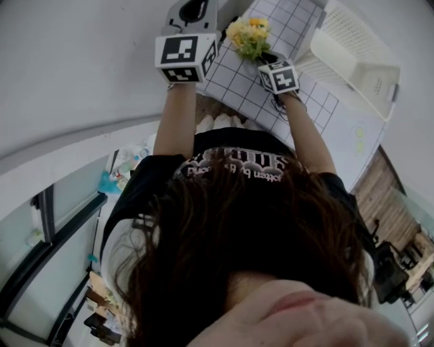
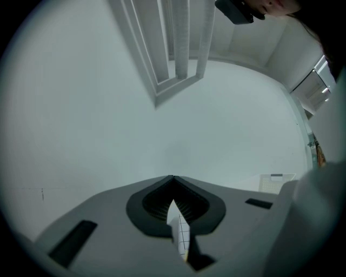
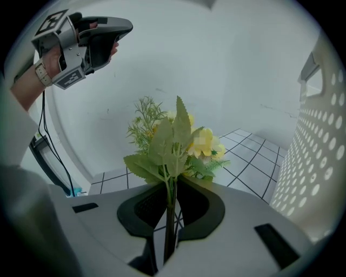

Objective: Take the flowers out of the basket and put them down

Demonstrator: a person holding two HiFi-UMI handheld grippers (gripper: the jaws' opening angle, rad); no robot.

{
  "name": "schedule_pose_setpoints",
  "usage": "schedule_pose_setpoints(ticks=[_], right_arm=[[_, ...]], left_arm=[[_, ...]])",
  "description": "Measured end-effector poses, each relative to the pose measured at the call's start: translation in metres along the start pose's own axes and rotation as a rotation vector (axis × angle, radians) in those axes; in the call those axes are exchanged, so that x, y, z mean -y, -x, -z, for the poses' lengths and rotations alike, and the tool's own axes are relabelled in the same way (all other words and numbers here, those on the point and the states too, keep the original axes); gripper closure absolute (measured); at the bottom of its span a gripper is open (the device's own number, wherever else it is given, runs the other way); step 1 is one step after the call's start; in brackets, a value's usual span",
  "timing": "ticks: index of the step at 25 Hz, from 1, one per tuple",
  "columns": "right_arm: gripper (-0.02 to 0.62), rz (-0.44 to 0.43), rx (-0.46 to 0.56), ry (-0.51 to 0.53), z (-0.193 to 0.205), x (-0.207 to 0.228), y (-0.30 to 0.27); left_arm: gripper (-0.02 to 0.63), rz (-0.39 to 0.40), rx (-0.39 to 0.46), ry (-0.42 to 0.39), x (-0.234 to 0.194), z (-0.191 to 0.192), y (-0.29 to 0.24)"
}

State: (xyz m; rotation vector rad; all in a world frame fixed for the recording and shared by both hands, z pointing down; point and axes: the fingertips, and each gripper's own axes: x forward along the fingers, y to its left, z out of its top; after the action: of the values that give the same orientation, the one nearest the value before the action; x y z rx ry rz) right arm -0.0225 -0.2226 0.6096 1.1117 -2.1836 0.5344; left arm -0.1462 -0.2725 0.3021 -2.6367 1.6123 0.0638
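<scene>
A small bunch of yellow flowers with green leaves (image 3: 178,140) stands upright between my right gripper's jaws, and the right gripper (image 3: 172,186) is shut on its thin stems. From the head view, the flowers (image 1: 249,35) hang over the white gridded mat (image 1: 237,81), just left of the white perforated basket (image 1: 352,61), with the right gripper (image 1: 266,59) beneath them. My left gripper (image 1: 193,15) is held up to the left of the flowers with nothing in it. In its own view the left gripper (image 2: 173,186) has its jaws together at the tips.
The basket wall (image 3: 319,157) rises close on the right of the flowers. The gridded mat (image 3: 254,157) lies below them. A dark cable (image 3: 48,151) hangs at the left. The person's hair fills the lower head view. White slats (image 2: 173,43) show in the left gripper view.
</scene>
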Motion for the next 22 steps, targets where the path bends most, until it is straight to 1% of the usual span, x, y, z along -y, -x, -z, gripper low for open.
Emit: schedule_pose_setpoints(ticks=[6, 13, 18, 22], right_arm=[[0.532, -0.005, -0.033, 0.01, 0.007, 0.0, -0.001], [0.512, -0.044, -0.054, 0.012, 0.015, -0.006, -0.003], [0.485, -0.047, -0.063, 0.027, 0.016, -0.005, 0.0], [0.439, -0.067, -0.057, 0.022, 0.015, -0.008, 0.002]], left_arm=[[0.604, 0.007, 0.002, -0.009, 0.004, -0.002, 0.0], [0.606, 0.003, 0.003, -0.001, 0.005, -0.002, -0.001], [0.605, 0.012, -0.005, -0.017, 0.011, -0.001, -0.005], [0.606, 0.024, -0.005, -0.027, 0.016, -0.002, -0.009]])
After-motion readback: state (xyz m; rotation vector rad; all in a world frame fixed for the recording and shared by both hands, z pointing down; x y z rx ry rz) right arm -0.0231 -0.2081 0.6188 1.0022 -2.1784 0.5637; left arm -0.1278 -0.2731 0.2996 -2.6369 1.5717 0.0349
